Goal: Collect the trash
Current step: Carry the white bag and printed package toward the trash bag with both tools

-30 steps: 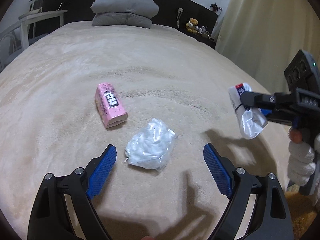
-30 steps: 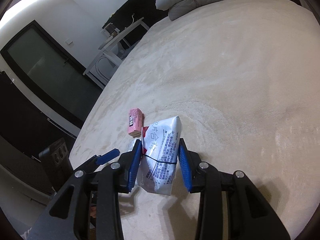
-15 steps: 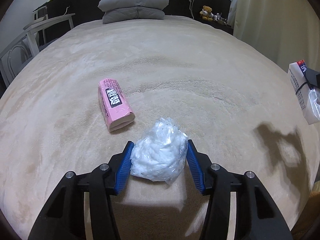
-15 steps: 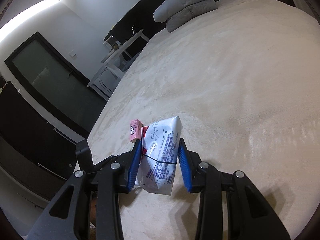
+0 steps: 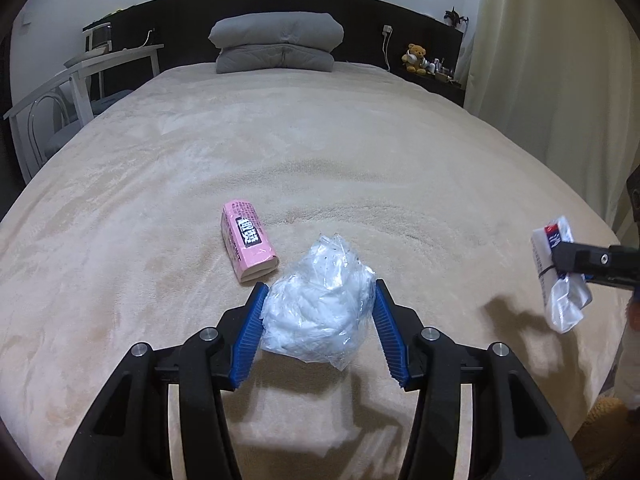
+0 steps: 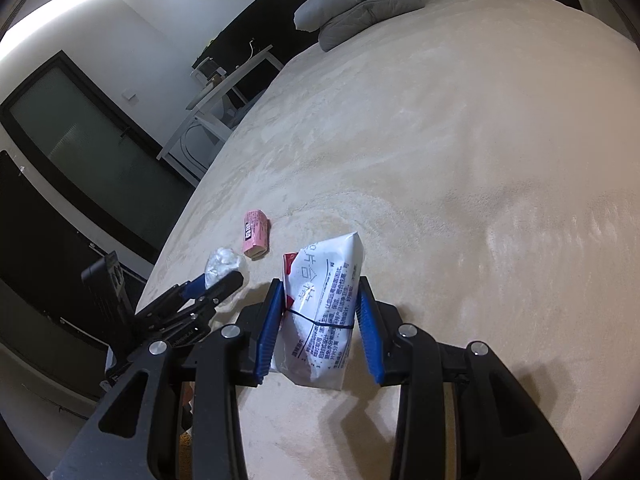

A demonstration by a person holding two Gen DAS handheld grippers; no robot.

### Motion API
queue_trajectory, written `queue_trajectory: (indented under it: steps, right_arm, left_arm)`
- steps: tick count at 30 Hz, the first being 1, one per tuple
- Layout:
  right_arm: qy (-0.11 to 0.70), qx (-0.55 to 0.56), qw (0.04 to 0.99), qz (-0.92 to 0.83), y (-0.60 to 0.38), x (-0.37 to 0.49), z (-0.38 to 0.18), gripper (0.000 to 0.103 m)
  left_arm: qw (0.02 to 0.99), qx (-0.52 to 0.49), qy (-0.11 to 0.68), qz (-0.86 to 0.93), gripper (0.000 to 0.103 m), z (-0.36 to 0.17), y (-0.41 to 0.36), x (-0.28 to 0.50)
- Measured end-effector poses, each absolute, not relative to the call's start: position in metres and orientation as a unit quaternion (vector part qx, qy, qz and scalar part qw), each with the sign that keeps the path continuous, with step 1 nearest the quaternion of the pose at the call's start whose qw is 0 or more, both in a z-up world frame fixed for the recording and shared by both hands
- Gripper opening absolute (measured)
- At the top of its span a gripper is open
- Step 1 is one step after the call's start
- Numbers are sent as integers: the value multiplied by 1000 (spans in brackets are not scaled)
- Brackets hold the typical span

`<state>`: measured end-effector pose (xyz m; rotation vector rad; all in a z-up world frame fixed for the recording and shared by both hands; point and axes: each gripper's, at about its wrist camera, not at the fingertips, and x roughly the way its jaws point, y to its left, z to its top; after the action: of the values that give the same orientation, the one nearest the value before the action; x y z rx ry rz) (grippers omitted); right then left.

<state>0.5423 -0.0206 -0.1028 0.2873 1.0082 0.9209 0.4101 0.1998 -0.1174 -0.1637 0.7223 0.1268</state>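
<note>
My left gripper (image 5: 318, 330) is shut on a crumpled clear plastic bag (image 5: 320, 304) and holds it just above the beige bed cover (image 5: 320, 152). A pink packet (image 5: 249, 246) lies on the bed, just beyond and left of the bag. My right gripper (image 6: 318, 324) is shut on a white printed wrapper bound with a black band (image 6: 322, 312), held above the bed's near right edge. The wrapper also shows in the left wrist view (image 5: 560, 272). The bag (image 6: 224, 264), the pink packet (image 6: 255, 233) and the left gripper (image 6: 212, 284) also show in the right wrist view.
Grey pillows (image 5: 278, 42) lie at the dark headboard. A white table and chair (image 5: 80, 84) stand left of the bed. A teddy bear (image 5: 416, 58) sits on the right nightstand, next to cream curtains (image 5: 552, 80).
My left gripper moved forward, closed on the plastic bag and lifted it slightly. My right gripper kept hold of the wrapper and shifted at the right of the bed.
</note>
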Motion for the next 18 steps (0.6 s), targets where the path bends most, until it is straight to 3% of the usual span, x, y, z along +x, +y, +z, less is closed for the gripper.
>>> queue_trajectory:
  steps: [18]
  right_arm:
    - [337,40,844,416,-42,421,-75,37]
  left_arm:
    - [951,-147,270,43,51,-75,179,303]
